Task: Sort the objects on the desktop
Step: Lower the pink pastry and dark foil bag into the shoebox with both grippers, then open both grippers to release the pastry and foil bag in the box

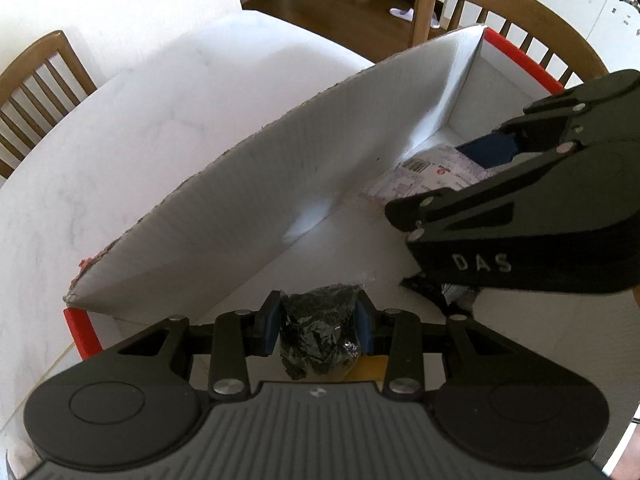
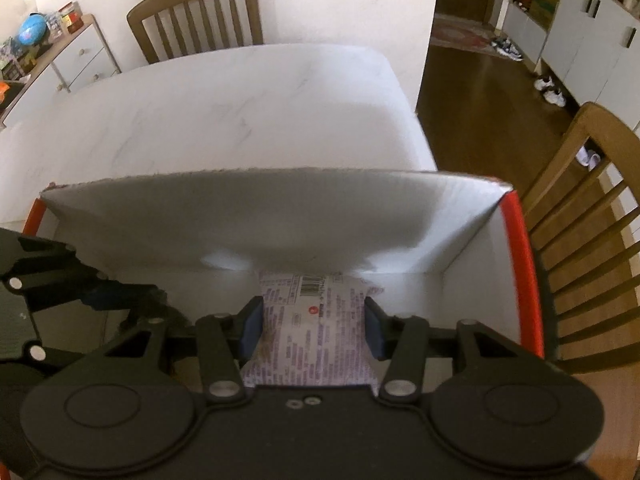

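Note:
My left gripper is shut on a crumpled black plastic packet, held low inside a white cardboard box with red edges. My right gripper is shut on a white packet with purple print and a barcode, also down inside the box, close to its far wall. In the left wrist view the right gripper reaches in from the right with the printed packet in its blue pads. In the right wrist view the left gripper shows dimly at the left.
The box stands on a white marble table. A tall white flap forms the box's far wall. More black wrapping lies on the box floor under the right gripper. Wooden chairs stand close around the table.

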Tool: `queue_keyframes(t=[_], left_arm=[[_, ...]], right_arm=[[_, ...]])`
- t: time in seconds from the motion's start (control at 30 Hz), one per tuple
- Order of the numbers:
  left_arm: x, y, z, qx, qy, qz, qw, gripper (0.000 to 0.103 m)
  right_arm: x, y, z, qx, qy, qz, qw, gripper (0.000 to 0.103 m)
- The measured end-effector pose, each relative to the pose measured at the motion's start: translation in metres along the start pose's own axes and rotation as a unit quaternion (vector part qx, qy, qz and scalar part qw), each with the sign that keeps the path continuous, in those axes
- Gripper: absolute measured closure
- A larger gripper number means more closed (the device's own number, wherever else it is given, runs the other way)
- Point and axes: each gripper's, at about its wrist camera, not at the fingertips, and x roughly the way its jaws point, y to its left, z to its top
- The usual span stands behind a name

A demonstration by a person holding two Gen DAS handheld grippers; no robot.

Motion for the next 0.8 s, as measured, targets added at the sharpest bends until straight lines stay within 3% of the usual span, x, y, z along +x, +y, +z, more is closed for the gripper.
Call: queue_keyframes(t=[0.4, 0.47, 0.53, 0.63, 0.8], left_arm=[[0.004, 0.007, -0.003, -0.018, 0.011, -0.007, 0.9998, 0.064], [0.003, 0.008, -0.004, -0.020, 0.011, -0.005, 0.9997, 0.056], [0.002, 0.008, -0.004, -0.019, 0.009, -0.003, 0.9998, 0.039], [-0.004, 0.007, -0.005, -0.016, -0.005, -0.007, 0.9998, 0.036], [-0.015, 0.008, -0.008, -0.023, -0.019, -0.012, 0.9995, 0.032]], right_arm=[[0.005, 0.000, -0.004, 0.004, 0.005, 0.003, 1.000, 0.051], [0.005, -0.002, -0.005, 0.005, 0.004, 0.004, 1.000, 0.051], [0.004, -0.003, -0.005, 0.006, 0.002, 0.003, 1.000, 0.048], [0.001, -0.005, -0.005, 0.008, -0.005, -0.004, 1.000, 0.038], [-0.007, -0.006, -0.005, 0.013, -0.012, -0.005, 1.000, 0.037]])
